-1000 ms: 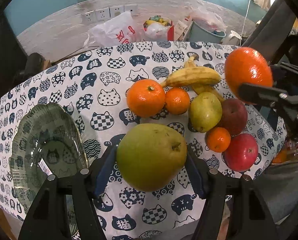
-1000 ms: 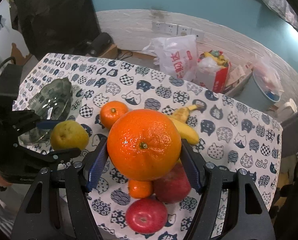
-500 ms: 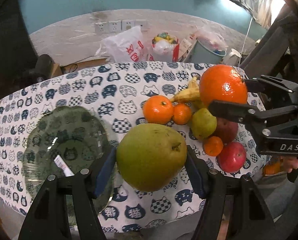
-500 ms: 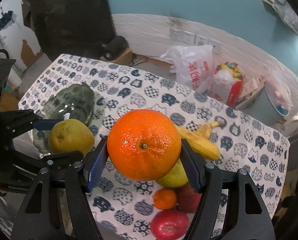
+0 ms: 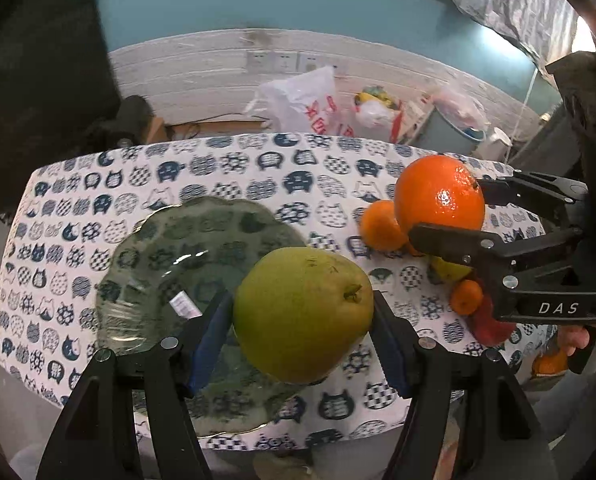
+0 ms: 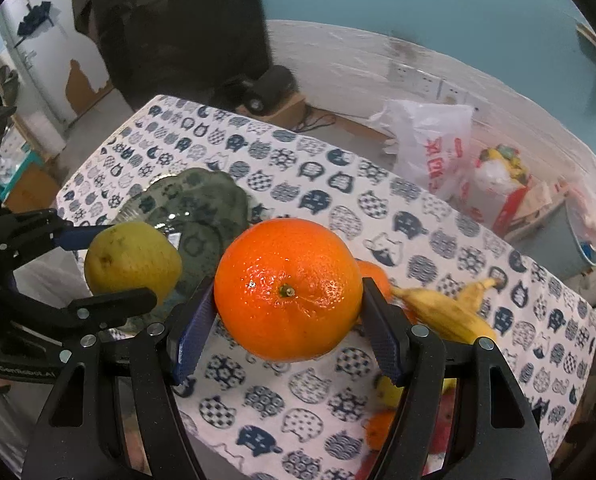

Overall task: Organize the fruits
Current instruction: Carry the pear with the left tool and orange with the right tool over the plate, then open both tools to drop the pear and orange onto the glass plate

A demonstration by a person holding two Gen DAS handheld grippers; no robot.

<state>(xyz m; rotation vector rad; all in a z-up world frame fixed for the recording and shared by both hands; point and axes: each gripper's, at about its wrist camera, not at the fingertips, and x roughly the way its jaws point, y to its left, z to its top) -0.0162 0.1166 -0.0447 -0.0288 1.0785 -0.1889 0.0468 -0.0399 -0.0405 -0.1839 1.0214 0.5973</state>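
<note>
At the bottom centre of my left wrist view, my left gripper point(image 5: 302, 316) clamps a green pear point(image 5: 302, 314) between its blue pads, lifted clear of the cat-print tablecloth point(image 5: 226, 168). Behind the pear, filling the left middle of the frame, lies the green glass plate point(image 5: 154, 248), and the pear overlaps its right part. At the right edge my right gripper point(image 5: 463, 216) comes in from the side, clenched on a large orange point(image 5: 437, 204). Just below and left of that orange sit a smaller mandarin point(image 5: 379, 226), another small one point(image 5: 465, 297) and a red apple point(image 5: 487, 326), partly hidden by the black finger.

In the right wrist view, at the centre, my right gripper point(image 6: 288, 292) grasps the large orange point(image 6: 288, 290), stem facing the camera, held above the tablecloth point(image 6: 337, 184). At the left middle my left gripper point(image 6: 110, 264) holds the pear point(image 6: 132, 260), which overlaps the near rim of the glass plate point(image 6: 202, 200). To the right of the orange lie two bananas point(image 6: 443, 312), with a mandarin point(image 6: 373, 276) peeking out behind the orange. At the lower right, more fruit shows between the fingers, too blurred to name.
</note>
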